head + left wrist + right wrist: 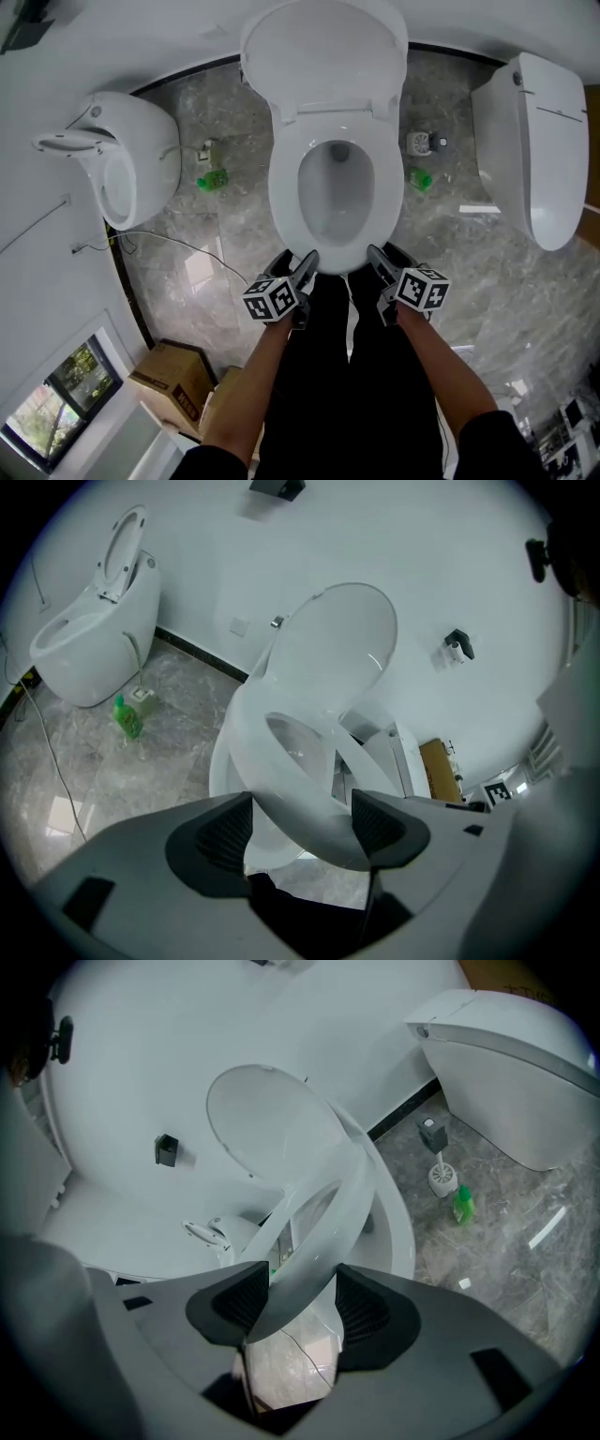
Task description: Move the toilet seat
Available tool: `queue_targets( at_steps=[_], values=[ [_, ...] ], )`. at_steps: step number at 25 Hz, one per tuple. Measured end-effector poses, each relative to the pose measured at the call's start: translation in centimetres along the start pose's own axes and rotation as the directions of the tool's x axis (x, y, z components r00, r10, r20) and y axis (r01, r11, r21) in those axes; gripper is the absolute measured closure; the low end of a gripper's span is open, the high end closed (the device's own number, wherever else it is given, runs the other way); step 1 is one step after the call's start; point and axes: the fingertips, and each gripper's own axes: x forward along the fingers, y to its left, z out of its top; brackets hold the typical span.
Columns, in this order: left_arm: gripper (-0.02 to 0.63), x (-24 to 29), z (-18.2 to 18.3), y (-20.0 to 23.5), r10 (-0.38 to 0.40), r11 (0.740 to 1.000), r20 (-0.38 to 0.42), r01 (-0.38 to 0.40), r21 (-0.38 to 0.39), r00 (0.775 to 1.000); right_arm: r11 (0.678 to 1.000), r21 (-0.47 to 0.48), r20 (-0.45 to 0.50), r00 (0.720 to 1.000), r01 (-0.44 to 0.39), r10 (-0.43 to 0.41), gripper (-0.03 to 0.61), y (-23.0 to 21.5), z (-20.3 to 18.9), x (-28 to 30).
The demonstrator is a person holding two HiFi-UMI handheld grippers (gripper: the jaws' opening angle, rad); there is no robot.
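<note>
The toilet seat [291, 789] is gripped at its front rim between the closed jaws of the left gripper [300, 822] and the right gripper [302, 1302], one at each side, apparently so the ring is borne evenly. Beyond the jaws it is tilted off the bowl [398, 1241], towards the raised lid [267, 1119].

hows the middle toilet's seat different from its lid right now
The seat is an open ring; the lid is a solid oval. The seat is tilted, only partly lifted, while the lid stands fully raised behind it. The seat's front edge is gripped between the fingers of the left gripper and the right gripper; nothing holds the lid. Both are glossy white.
</note>
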Motion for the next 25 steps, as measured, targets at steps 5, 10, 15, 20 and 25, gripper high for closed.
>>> queue_targets(
  at_steps=[5,10,15,20,25],
  values=[
    [0.279,-1.4,2.3,-1.3,0.037,0.999,0.033,-0.036,-0.011,0.999,0.998,0.031,0.001,0.998,-0.055,0.055,0.341,1.9,1.8,-0.7],
    [0.279,-2.2,3.8,-2.6,0.079,0.997,0.041,-0.080,0.022,0.996,0.997,0.023,-0.032,0.997,-0.075,0.076,0.339,2.9,3.0,-1.5],
    [0.279,-2.9,4.5,-3.0,0.063,0.998,0.023,-0.063,0.017,0.998,0.998,0.050,-0.037,0.998,-0.043,0.045,0.339,3.9,3.4,-1.8],
    [0.278,-3.3,5.8,-3.3,0.036,0.999,0.024,-0.036,-0.013,0.999,0.998,0.064,-0.045,0.999,-0.024,0.027,0.341,5.0,4.2,-1.9],
    [0.279,-3.8,6.2,-3.6,0.019,1.000,-0.017,-0.020,-0.015,1.000,0.996,0.088,-0.049,0.999,-0.009,0.014,0.341,5.5,4.6,-2.3]
  ],
)
